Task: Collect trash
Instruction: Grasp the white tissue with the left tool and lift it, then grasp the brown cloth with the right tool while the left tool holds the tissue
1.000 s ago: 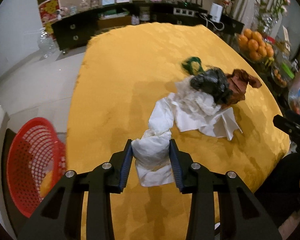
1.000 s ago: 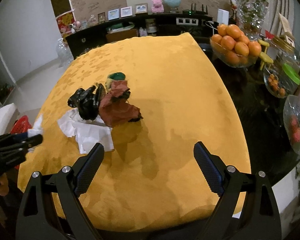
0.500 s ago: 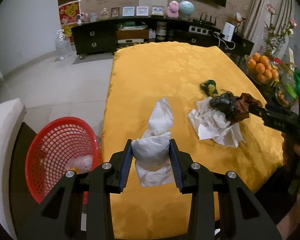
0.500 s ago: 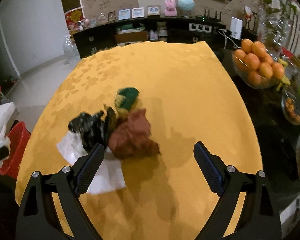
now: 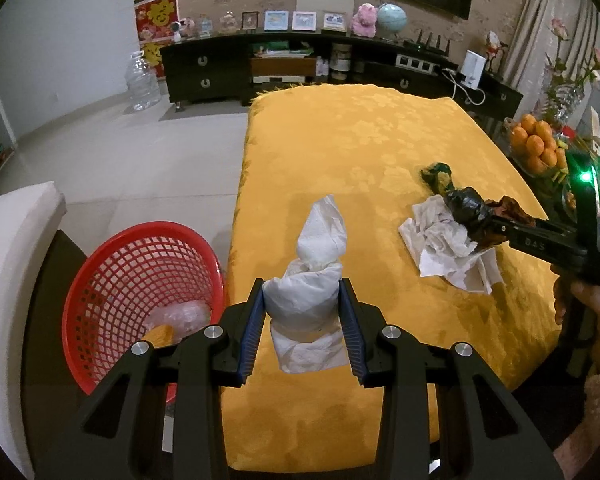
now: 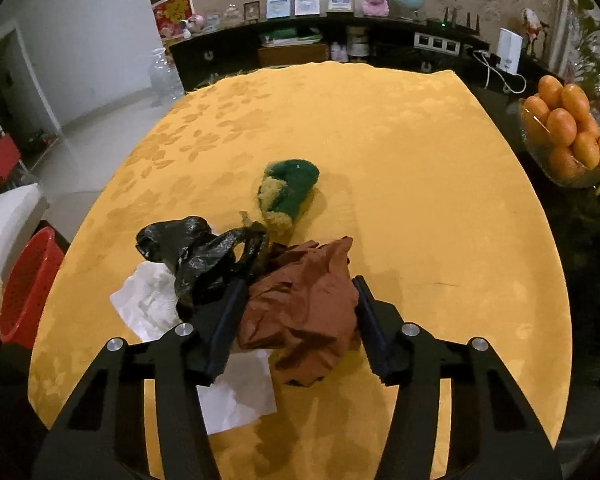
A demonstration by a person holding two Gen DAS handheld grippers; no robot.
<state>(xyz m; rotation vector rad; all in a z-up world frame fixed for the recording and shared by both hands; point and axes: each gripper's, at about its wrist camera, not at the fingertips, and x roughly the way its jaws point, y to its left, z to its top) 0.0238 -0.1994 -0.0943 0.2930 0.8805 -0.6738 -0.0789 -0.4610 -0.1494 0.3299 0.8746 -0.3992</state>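
Around brown paper [image 6: 300,312], right gripper [image 6: 298,320] newly closed.

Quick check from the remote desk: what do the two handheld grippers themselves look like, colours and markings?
Both are matte black plastic with silver bolts. The left gripper has blue ribbed pads; the right gripper has dark ribbed pads, and from the left wrist view its side shows embossed lettering and a green light.

The left tool [image 5: 302,312] hides the middle of the white tissue wad [image 5: 312,276] and part of the red basket [image 5: 136,292]. The right tool [image 6: 300,312] covers the brown paper's [image 6: 304,304] edges; beneath lies a half-buried white napkin [image 6: 152,300].
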